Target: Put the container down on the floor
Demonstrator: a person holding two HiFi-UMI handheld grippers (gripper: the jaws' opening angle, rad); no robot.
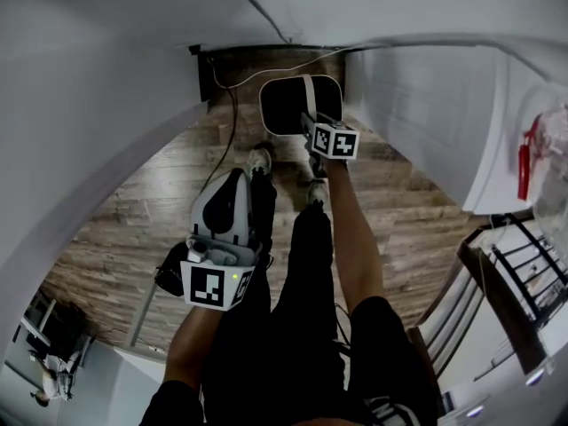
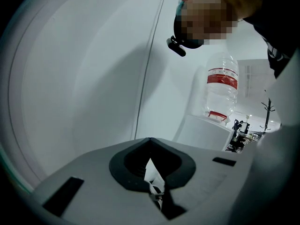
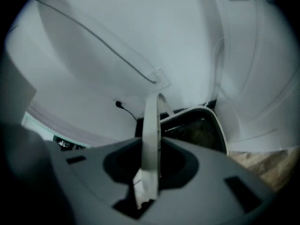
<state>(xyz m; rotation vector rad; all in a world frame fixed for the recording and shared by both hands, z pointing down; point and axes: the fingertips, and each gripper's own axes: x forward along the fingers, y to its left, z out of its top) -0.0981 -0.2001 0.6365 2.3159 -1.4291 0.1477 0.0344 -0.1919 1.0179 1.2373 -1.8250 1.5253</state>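
the left gripper (image 1: 232, 183) sits close in beside the person's left leg (image 1: 266, 327), its jaws together on nothing. it looks parked out of the way, since the load seems to need only one hand. further out the right arm (image 1: 355, 238) reaches forward and down past the shoes (image 1: 260, 160). the right gripper (image 1: 308, 121) is clamped on the white handle (image 1: 308, 91) of the container (image 1: 282, 109), a dark bin with a pale rim. in the right gripper view the strap-like handle runs straight and taut from between the jaws, so i judge the bin's weight hangs from it rather than resting below. whether its base touches the wooden floor (image 1: 151, 193) cannot be told from above. the bin is ahead of the feet, near the corner where the white walls (image 1: 106, 78) meet and a cable (image 1: 234, 118) trails down — a spot away from the shoes, which would suit setting it down there.
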